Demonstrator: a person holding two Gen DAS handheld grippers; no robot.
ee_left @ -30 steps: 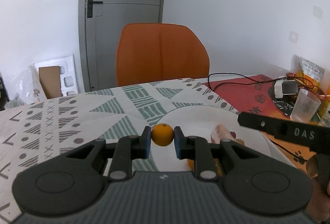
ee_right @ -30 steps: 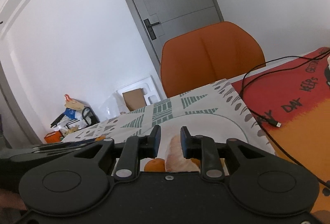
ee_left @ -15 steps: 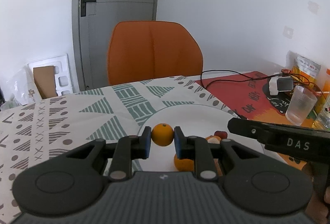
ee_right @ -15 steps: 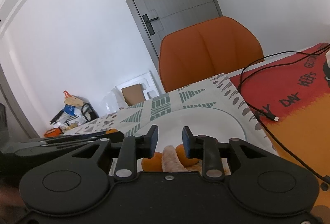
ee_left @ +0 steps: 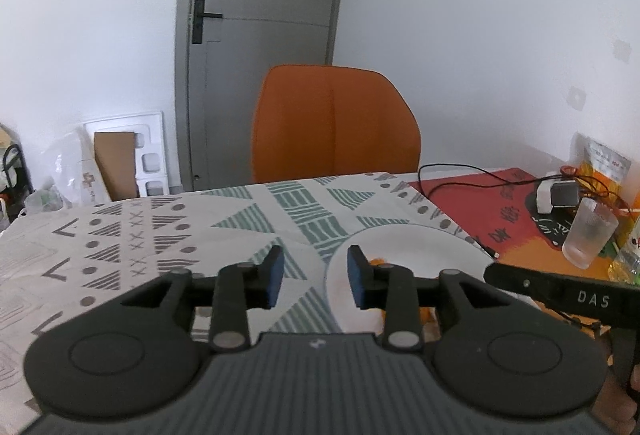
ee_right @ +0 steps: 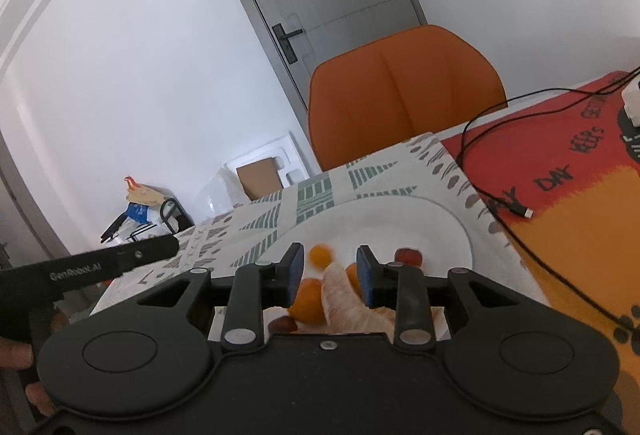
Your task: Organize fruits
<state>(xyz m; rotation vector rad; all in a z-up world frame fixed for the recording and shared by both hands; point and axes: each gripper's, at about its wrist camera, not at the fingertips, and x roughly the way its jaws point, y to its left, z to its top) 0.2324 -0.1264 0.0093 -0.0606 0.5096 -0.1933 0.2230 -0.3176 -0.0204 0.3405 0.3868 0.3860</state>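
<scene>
L gripper fingers just opened, empty; small orange dropping to plate w/ other fruit; R gripper fingers opening, apart round peeled segment

Both wrist views look forward low over the desk; we share plate and chair.

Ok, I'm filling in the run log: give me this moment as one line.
left gripper: jaws just been opening, empty | right gripper: jaws just been opening, pale fruit between, ungripped | small orange: blurred, over white plate
</scene>
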